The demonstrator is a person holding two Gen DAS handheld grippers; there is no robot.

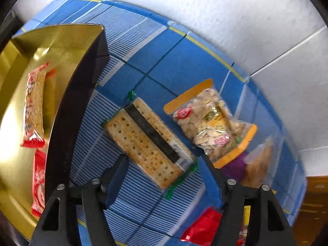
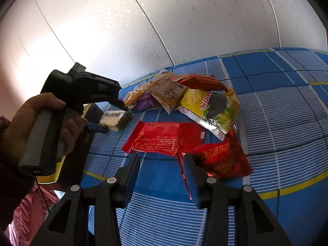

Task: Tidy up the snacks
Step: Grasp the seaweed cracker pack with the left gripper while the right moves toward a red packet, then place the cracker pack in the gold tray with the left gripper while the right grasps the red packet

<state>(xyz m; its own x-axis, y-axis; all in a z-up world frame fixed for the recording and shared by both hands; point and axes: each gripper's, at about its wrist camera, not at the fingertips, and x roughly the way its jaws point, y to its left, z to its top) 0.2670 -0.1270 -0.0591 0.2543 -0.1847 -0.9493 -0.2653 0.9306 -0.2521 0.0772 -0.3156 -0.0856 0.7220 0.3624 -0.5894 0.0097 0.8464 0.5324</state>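
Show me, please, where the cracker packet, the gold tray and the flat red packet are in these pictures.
cracker packet point(image 1: 146, 141): left wrist view, on the middle of its clear wrapper.
gold tray point(image 1: 67, 41): left wrist view, on its bare inner wall.
flat red packet point(image 2: 164, 138): right wrist view, on its printed middle.

A blue cloth point(image 1: 174, 61) with white striped panels and thin yellow and dark lines covers the surface, and it spreads across the right wrist view too point(image 2: 276, 112). Behind it stands a pale grey wall point(image 1: 235, 20) of textured panels split by thin seams, brightly lit at the left in the right wrist view point(image 2: 143, 20). Something pink and crinkled point(image 2: 28, 211) sits low at the left edge there, too dim to identify.
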